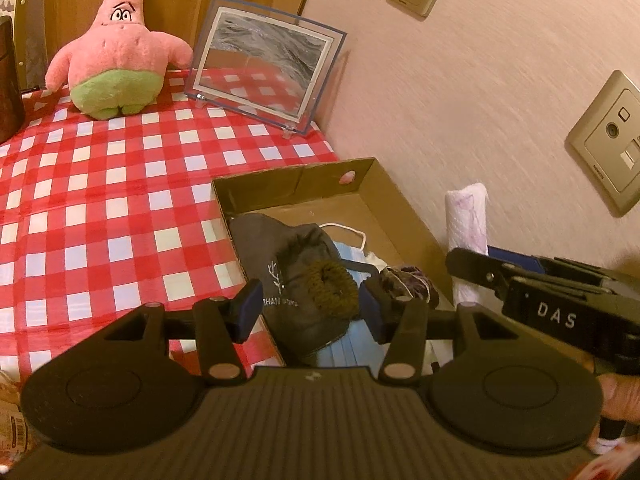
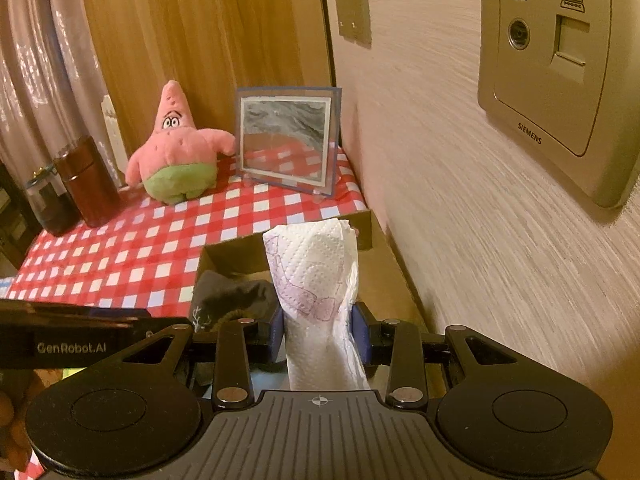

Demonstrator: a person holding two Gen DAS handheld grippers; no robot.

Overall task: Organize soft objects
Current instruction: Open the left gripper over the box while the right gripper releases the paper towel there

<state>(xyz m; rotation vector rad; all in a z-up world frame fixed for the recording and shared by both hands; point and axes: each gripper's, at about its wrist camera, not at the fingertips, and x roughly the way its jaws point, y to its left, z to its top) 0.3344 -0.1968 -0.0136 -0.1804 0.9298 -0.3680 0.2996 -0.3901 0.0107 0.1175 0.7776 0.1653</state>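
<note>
Tongs on the left (image 1: 310, 308) stand open above the cardboard box (image 1: 394, 200), over a soft brown scrunchie (image 1: 334, 286) that squashes easily. Right wrist: right tongs (image 2: 318, 338) pinch a light, crushable paper towel (image 2: 316, 276) mid-length, above the box.

right hand-held gripper (image 2: 318, 334) clamping white paper towel (image 2: 316, 276) above cardboard box (image 2: 384, 264)
</note>
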